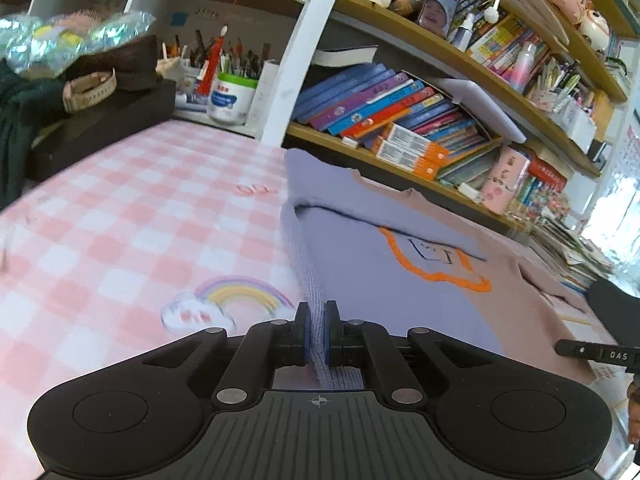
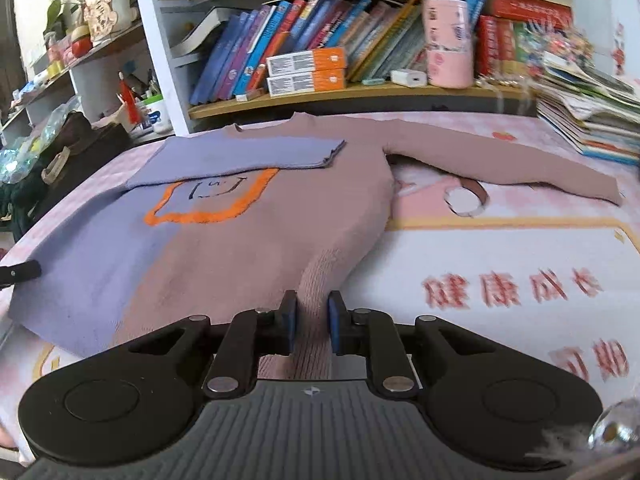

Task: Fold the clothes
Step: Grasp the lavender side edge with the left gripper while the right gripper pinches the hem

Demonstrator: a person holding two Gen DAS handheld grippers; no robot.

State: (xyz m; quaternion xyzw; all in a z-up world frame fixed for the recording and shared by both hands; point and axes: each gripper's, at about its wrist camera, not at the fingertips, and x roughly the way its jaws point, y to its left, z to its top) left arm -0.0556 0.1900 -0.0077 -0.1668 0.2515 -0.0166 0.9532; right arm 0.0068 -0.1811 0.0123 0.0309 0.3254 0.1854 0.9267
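A two-tone sweater, lilac on one half and dusty pink on the other, with an orange-outlined patch, lies flat on the table. In the left wrist view my left gripper is shut on the lilac ribbed hem, lifted into a ridge. In the right wrist view my right gripper is shut on the pink ribbed hem. The lilac sleeve is folded across the chest. The pink sleeve lies stretched out to the right.
A pink checked cloth covers the table. Shelves of books run along the far edge. A stack of magazines sits at the right. A dark box and a pen holder stand at the far left.
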